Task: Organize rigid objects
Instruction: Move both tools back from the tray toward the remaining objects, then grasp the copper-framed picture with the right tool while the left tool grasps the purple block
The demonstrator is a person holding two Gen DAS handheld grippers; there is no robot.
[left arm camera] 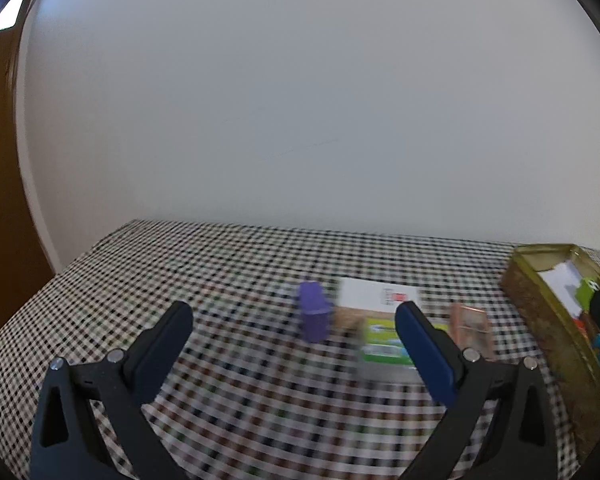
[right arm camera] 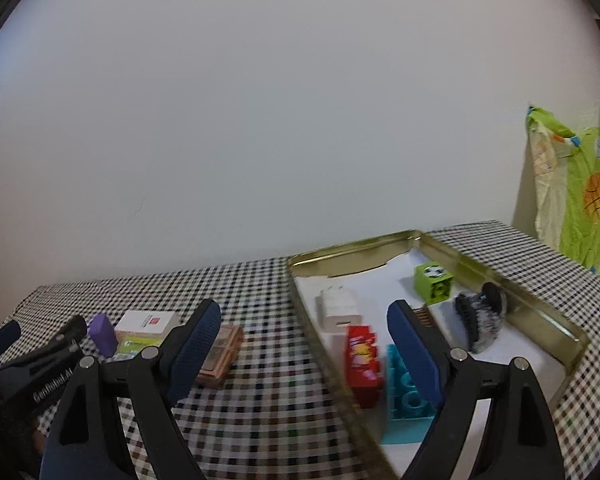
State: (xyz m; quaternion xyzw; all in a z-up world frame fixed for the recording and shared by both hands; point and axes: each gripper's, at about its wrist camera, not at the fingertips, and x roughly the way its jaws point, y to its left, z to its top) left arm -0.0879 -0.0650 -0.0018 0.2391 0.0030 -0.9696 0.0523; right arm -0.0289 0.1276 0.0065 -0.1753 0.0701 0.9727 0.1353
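Note:
Loose on the checked tablecloth lie a purple block, a white box, a green-labelled box and a copper-coloured box. My left gripper is open above the cloth, short of the purple block and holding nothing. My right gripper is also open and empty, over the left rim of a gold tin tray. The tray holds a white charger, a red pack, a teal brick, a green cube and a black hair clip.
A plain white wall runs behind the table. A wooden door stands at the far left. A green patterned cloth hangs past the table's right end. The left gripper shows at the left of the right wrist view, beside the purple block.

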